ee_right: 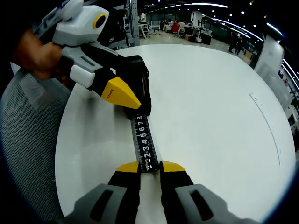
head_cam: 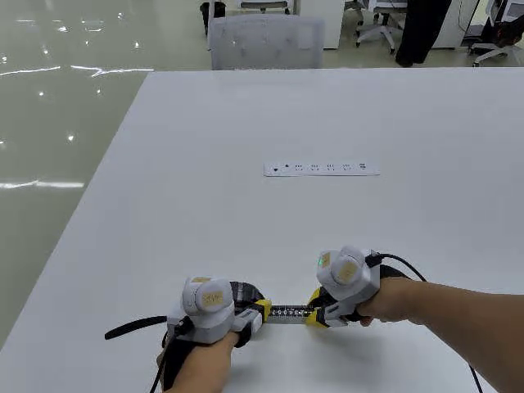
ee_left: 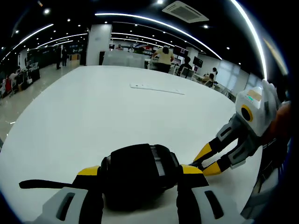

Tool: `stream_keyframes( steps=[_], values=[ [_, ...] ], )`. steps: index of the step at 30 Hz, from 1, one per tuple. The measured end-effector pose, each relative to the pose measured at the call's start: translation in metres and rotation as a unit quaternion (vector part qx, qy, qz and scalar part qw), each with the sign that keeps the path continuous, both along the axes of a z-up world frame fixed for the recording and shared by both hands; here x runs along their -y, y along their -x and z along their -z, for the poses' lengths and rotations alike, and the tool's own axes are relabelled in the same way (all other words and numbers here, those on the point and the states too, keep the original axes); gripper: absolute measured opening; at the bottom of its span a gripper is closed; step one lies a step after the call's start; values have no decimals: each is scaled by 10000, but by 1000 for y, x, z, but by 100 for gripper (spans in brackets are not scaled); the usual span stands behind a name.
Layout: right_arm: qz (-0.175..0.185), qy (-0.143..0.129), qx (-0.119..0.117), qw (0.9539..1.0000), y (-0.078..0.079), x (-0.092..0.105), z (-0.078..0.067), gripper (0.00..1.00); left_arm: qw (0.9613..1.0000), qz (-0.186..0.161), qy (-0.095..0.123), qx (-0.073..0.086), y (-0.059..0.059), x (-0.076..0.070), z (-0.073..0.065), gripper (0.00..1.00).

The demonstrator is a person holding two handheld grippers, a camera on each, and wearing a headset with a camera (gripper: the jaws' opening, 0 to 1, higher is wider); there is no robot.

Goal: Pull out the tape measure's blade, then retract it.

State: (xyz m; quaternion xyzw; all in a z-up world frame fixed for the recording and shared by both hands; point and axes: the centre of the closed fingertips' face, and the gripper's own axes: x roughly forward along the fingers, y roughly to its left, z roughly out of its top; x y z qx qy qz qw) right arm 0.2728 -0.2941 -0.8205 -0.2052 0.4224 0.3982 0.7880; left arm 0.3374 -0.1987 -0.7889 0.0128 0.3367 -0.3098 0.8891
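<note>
White workbench (head_cam: 327, 123), near edge: tape measure (ee_right: 136, 81) sat clamped in my left gripper (ee_left: 140, 170), blade (ee_right: 142, 137) (short length out) pinched in my right gripper (ee_right: 150, 166). I judged a weak pinch could let it snap back.

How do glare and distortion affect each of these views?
Head view: sharp, with lamp glare on the floor. Left gripper view: fisheye curves the table; the tape measure looks dark. Right gripper view: the blade is crisp, numerals legible.

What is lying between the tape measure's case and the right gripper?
A short stretch of numbered blade runs from the case to the right gripper, over white table, seen in the right gripper view.
</note>
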Motion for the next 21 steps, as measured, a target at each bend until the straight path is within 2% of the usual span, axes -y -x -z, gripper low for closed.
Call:
stream_keyframes(
  steps=[21],
  values=[
    [-73,-77,48,9999,-9,-18,0,15,10000,21,17,-12,0,1,-1,60]
  ],
)
